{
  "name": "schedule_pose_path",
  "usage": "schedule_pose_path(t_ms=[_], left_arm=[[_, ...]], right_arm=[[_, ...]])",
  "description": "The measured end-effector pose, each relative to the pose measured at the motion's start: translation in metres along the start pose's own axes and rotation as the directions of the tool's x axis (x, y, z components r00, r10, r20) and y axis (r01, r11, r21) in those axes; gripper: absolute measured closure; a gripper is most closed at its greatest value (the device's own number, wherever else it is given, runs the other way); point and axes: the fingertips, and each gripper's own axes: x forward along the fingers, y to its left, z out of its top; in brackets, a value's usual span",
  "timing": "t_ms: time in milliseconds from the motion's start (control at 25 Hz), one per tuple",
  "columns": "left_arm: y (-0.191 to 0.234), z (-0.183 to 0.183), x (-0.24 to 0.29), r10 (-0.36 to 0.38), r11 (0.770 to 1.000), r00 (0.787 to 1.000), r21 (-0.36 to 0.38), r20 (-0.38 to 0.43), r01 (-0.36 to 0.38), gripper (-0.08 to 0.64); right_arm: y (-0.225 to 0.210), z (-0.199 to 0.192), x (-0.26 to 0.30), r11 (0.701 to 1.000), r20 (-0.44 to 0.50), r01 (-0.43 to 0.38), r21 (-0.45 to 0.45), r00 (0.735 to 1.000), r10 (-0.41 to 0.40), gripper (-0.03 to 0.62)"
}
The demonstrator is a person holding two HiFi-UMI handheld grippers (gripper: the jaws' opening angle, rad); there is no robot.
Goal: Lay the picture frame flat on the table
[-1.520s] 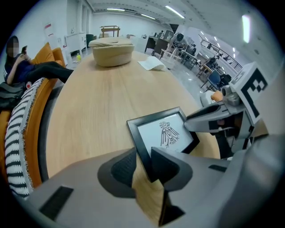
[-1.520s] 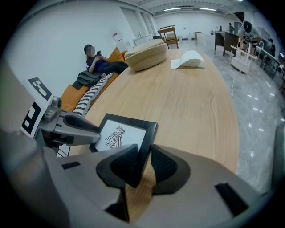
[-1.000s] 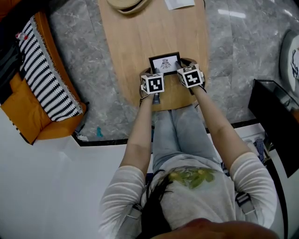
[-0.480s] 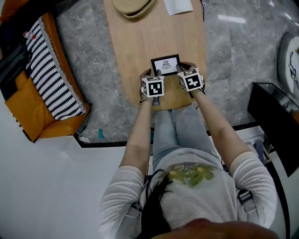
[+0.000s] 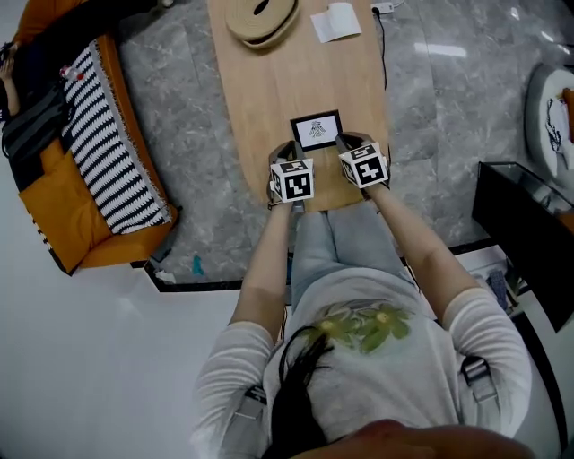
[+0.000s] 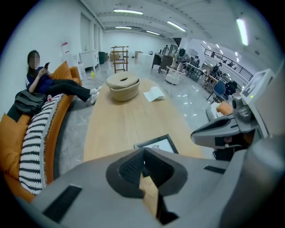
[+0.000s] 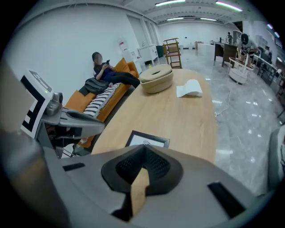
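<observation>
The black picture frame (image 5: 316, 131) with a white print lies flat, face up, on the wooden table (image 5: 269, 90), near its near end. Both grippers hover just short of it, over the table's near edge. My left gripper (image 5: 285, 152) is at the frame's near left, its jaws shut with nothing between them. My right gripper (image 5: 350, 142) is at the frame's near right, also shut and empty. The frame (image 6: 156, 143) shows just past the shut tips of the left gripper (image 6: 143, 151) in the left gripper view. In the right gripper view the frame (image 7: 148, 139) lies beyond the right gripper (image 7: 143, 149).
A woven lidded basket (image 5: 261, 18) and a folded white paper (image 5: 336, 21) sit at the table's far end. An orange sofa with a striped cushion (image 5: 108, 152) stands to the left, with a person (image 6: 40, 82) sitting on it. A dark cabinet (image 5: 529, 233) is at the right.
Both grippers have drawn back a little from the frame toward the table's near edge. The frame stays where it lay. The head camera has tilted, showing more of the far table.
</observation>
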Motion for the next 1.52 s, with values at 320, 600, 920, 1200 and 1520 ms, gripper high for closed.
schedule_pose_path(t_ms=[320, 600, 920, 1200, 1520], left_arm=[[-0.015, 0.019, -0.050, -0.066, 0.995, 0.995, 0.080, 0.076, 0.059, 0.544], [-0.021, 0.032, -0.090, -0.099, 0.994, 0.985, 0.068, 0.140, 0.090, 0.543], [-0.030, 0.044, -0.127, -0.117, 0.991, 0.975, 0.078, 0.187, 0.104, 0.545], [-0.034, 0.050, -0.146, -0.118, 0.991, 0.967, 0.086, 0.226, 0.101, 0.544], [-0.040, 0.039, -0.158, -0.114, 0.991, 0.967, 0.091, 0.227, 0.095, 0.545]], right_arm=[[0.030, 0.021, -0.049, 0.997, 0.095, -0.075, -0.005, 0.993, 0.075, 0.584], [0.048, 0.039, -0.090, 0.995, 0.164, -0.071, -0.069, 0.983, 0.081, 0.584], [0.059, 0.053, -0.127, 0.993, 0.225, -0.057, -0.100, 0.971, 0.079, 0.586], [0.066, 0.057, -0.146, 0.993, 0.267, -0.063, -0.102, 0.960, 0.088, 0.584], [0.073, 0.051, -0.157, 0.991, 0.274, -0.066, -0.121, 0.957, 0.097, 0.585]])
